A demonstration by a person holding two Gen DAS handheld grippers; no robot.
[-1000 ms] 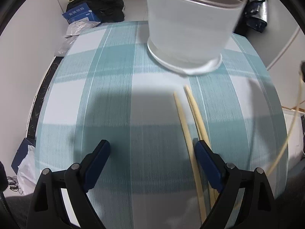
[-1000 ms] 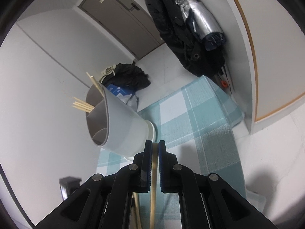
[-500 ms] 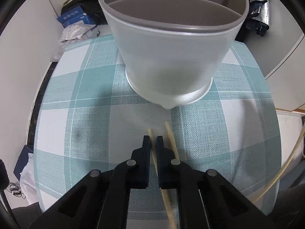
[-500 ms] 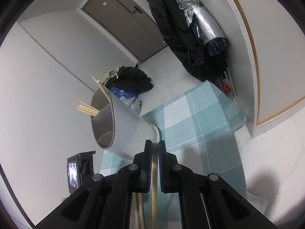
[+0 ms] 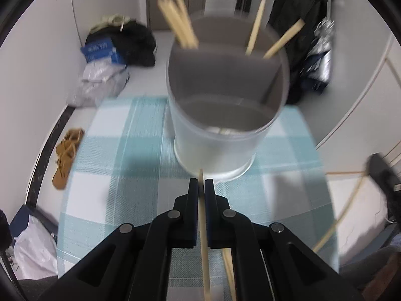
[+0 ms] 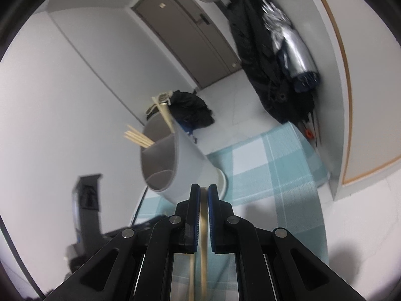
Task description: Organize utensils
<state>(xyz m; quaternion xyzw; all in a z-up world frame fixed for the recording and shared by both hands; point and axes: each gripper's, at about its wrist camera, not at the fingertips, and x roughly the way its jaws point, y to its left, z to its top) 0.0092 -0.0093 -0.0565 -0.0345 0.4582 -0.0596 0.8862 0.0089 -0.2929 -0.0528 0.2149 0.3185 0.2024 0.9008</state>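
A pale grey divided holder (image 5: 220,150) stands on the teal-checked tablecloth (image 5: 112,150), with several wooden chopsticks (image 5: 180,27) leaning in its far compartments. My left gripper (image 5: 201,184) is shut on one chopstick (image 5: 204,238), raised just in front of the holder's base. Another chopstick (image 5: 229,271) lies on the cloth beneath it. My right gripper (image 6: 204,190) is shut on a chopstick (image 6: 203,250) and is tilted toward the holder (image 6: 185,165). In the left wrist view the right gripper (image 5: 383,175) shows at the right edge, its chopstick (image 5: 345,208) hanging down.
The small table ends close around the holder. On the floor behind lie a black bag (image 5: 135,42), a blue box (image 5: 100,51), plastic bags (image 5: 100,82) and a brown sandal (image 5: 66,158). Dark coats and a silver umbrella (image 6: 293,50) hang at the right wall.
My left gripper went from wide open to shut on a chopstick, then lifted it off the cloth and tipped up toward the holder. My right gripper rose slightly, still holding its chopstick.
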